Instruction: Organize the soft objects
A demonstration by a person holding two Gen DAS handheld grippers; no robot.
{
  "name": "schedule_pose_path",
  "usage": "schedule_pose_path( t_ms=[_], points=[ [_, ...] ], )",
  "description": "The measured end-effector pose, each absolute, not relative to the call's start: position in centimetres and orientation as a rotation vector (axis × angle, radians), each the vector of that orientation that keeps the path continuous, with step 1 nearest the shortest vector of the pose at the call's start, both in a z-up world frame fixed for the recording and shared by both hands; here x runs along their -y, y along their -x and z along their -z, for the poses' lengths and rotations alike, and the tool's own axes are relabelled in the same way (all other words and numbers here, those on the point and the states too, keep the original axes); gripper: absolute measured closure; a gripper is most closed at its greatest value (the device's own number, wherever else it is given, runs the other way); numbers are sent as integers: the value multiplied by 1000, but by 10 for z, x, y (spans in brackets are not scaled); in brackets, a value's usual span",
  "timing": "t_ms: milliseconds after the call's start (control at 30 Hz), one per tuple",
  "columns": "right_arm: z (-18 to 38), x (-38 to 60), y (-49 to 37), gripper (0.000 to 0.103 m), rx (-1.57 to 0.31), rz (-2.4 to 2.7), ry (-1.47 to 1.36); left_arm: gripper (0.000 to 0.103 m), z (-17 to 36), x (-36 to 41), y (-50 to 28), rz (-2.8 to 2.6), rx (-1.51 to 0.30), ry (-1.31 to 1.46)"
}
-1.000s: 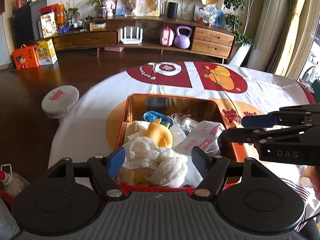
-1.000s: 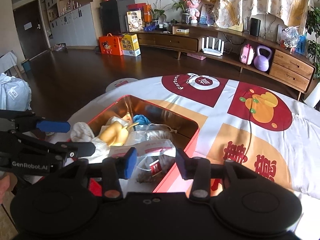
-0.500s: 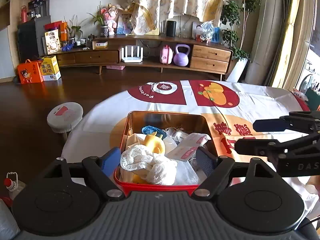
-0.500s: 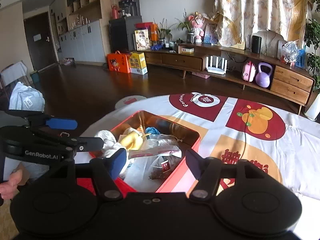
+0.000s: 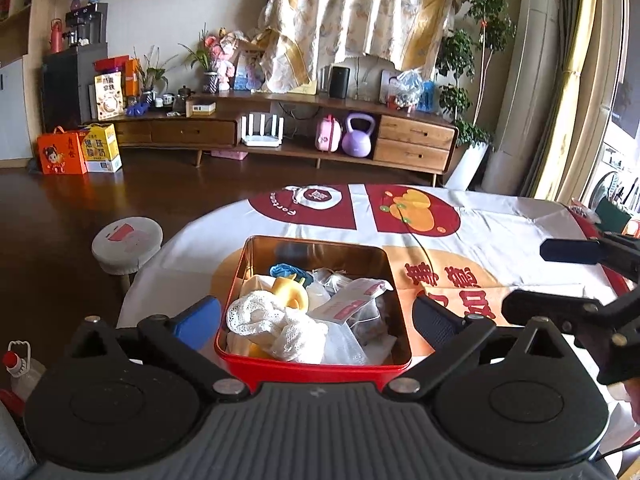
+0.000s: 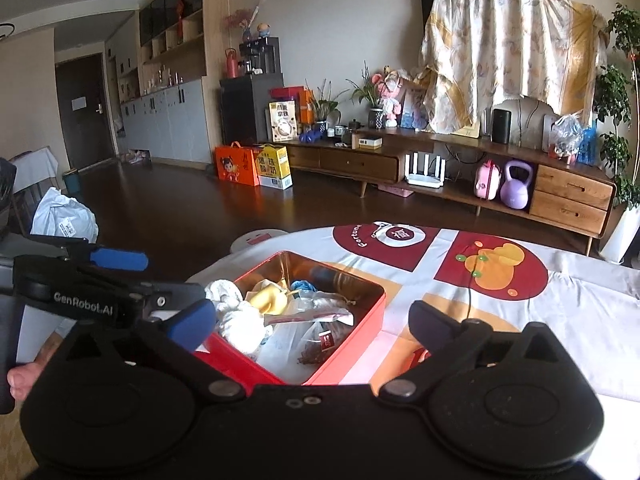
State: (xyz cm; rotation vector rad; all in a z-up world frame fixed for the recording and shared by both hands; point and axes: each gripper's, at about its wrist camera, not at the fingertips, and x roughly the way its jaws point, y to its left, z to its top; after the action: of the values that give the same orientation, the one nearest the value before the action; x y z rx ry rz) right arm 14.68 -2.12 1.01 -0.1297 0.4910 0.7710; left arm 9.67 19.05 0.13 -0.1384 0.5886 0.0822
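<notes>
A red tin box (image 5: 312, 365) with a gold inside stands on the table. It holds a white mesh cloth (image 5: 272, 320), a yellow soft toy (image 5: 290, 292), a blue item (image 5: 286, 270) and clear packets with red labels (image 5: 352, 304). My left gripper (image 5: 316, 318) hovers before the box's near edge, jaws opening wide, and nothing is pinched. In the right wrist view the box (image 6: 352, 340) lies ahead and to the left, showing the cloth (image 6: 236, 316) and toy (image 6: 268, 300). My right gripper (image 6: 312, 322) is also opening and empty. Each gripper shows in the other's view: right (image 5: 552, 280), left (image 6: 148, 276).
A white tablecloth (image 5: 500, 232) with red and orange prints covers the table. A round stool (image 5: 127, 244) stands off its left edge, and a bottle (image 5: 18, 364) sits lower left. A long wooden sideboard (image 5: 280, 128) lines the far wall. A white bag (image 6: 64, 216) lies on the floor.
Both grippers have drawn back and upward from the tin, so it looks smaller and farther. Their jaws have spread much wider. The cloth and packets stay in the tin.
</notes>
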Motion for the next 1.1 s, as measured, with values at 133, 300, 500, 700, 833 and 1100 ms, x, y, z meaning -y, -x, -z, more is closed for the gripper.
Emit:
schedule_pose_path(
  t_ms=[133,300,500,700,833,1100],
  points=[
    [-9,27,-138,0,-480,-765,117,0,-5,-185,-89,-94,-567,137],
    [-6,35,-127,0,-471,-757,104,0,-10,-174,-76,-113,-547,110],
    [-6,45,-119,0,-463,-747,66,0,-14,-163,-63,-101,-530,100],
    [-7,50,-116,0,-454,-737,60,0,-15,-161,-54,-115,-515,142],
    [-7,50,-116,0,-455,-736,61,0,-14,-161,-51,-130,-519,153],
    [-7,53,-115,0,-453,-730,63,0,-16,-158,-47,-130,-514,139]
  ],
)
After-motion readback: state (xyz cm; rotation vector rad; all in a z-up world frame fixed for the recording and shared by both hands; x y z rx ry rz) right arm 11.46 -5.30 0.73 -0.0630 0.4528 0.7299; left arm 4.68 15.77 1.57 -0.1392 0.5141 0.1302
